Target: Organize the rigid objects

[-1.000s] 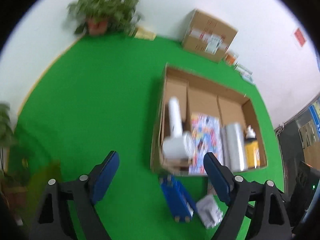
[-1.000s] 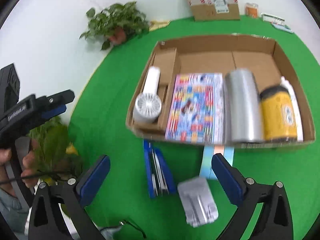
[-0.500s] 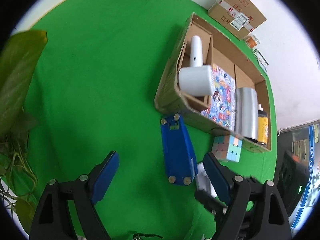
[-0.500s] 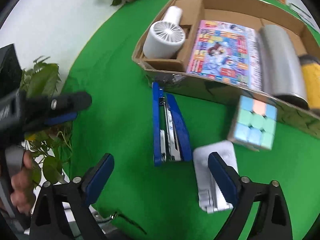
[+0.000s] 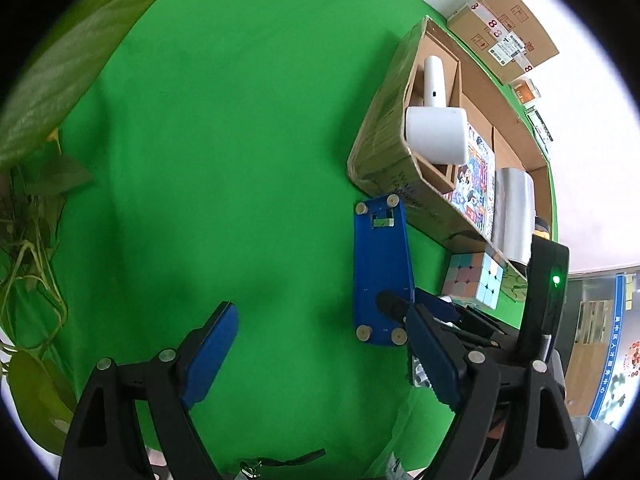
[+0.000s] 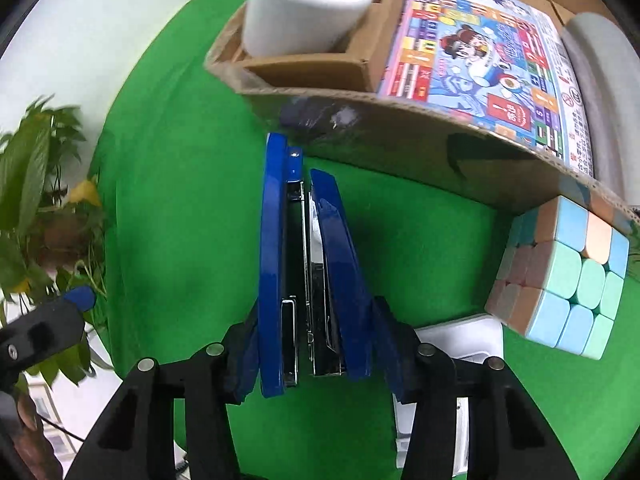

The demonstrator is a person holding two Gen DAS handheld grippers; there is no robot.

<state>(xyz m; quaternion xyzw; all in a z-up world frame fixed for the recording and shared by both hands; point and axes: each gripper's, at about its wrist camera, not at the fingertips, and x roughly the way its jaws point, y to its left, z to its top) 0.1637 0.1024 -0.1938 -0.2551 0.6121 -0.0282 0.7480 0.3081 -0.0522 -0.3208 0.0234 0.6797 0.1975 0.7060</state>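
Step in hand: pickup of the blue stapler (image 6: 308, 276), lying on its side on the green surface (image 5: 224, 152) just outside the near wall of the cardboard box (image 6: 400, 128).

Right hand-held gripper (image 6: 316, 344): pads pressed on both flanks of the stapler's near end, narrow, holding it. Stapler not yet lifted, by my reading.

Left hand-held gripper (image 5: 320, 356): wide, nothing between the pads, hovering over bare green; in its view the stapler sits at 2 o'clock.

Pastel cube (image 6: 560, 276) rests at 3 o'clock of the stapler, close against the box wall; white plastic item (image 6: 460, 332) lies just beside the right pad. Box already carries a white fan (image 6: 304, 4), a printed sheet (image 6: 480, 52) and a silver cylinder (image 6: 600, 64).

Next move likely calls for a straight lift clear of the wall, then a free slot inside.

Change from half a second ago: right hand-held gripper was wide and short of the stapler; now closed on it. Left one has dropped nearer the surface.
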